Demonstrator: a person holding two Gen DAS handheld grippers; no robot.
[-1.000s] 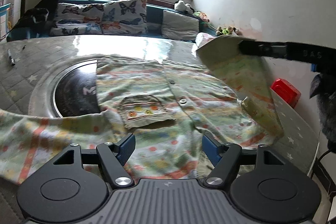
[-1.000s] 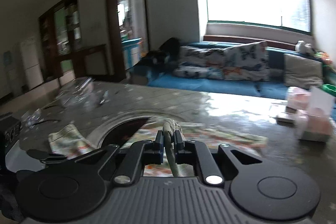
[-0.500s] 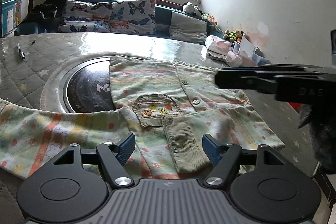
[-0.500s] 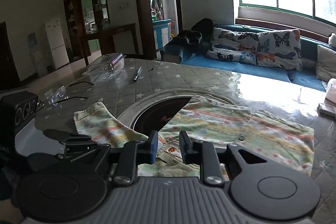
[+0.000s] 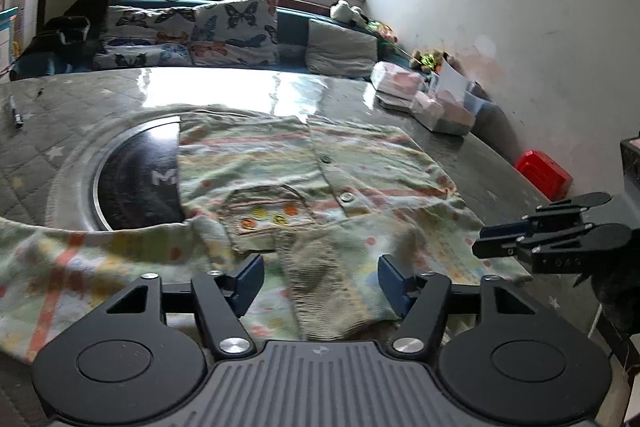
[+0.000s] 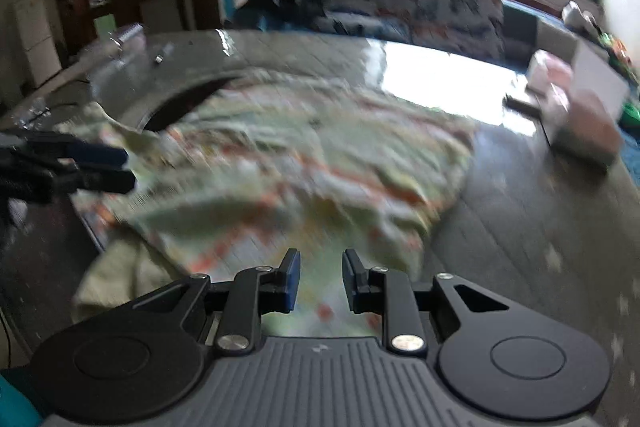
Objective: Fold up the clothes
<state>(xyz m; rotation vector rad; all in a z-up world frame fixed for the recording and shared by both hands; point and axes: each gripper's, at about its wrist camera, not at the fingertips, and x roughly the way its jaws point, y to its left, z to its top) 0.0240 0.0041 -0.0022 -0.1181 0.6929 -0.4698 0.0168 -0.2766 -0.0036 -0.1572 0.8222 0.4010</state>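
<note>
A small green patterned button shirt (image 5: 304, 163) with a chest pocket lies flat on the table. Its right sleeve is folded across the front, with the cuff (image 5: 332, 291) near me. The left sleeve (image 5: 72, 259) lies spread out to the left. My left gripper (image 5: 320, 283) is open and empty just above the near edge of the shirt. My right gripper (image 6: 318, 279) is open and empty over the shirt (image 6: 288, 171), which is blurred in that view. The right gripper also shows in the left wrist view (image 5: 500, 239) at the shirt's right edge.
A round black inset hotplate (image 5: 132, 179) lies partly under the shirt. Tissue packs and boxes (image 5: 424, 99) stand at the far right of the table. A red object (image 5: 544, 175) sits by the wall. A pen (image 5: 16, 111) lies at the far left. A sofa with cushions (image 5: 192, 35) stands behind the table.
The right gripper carried the right sleeve across the shirt, let it go and opened. It has since drawn back to the shirt's right edge. The left gripper stayed open.
</note>
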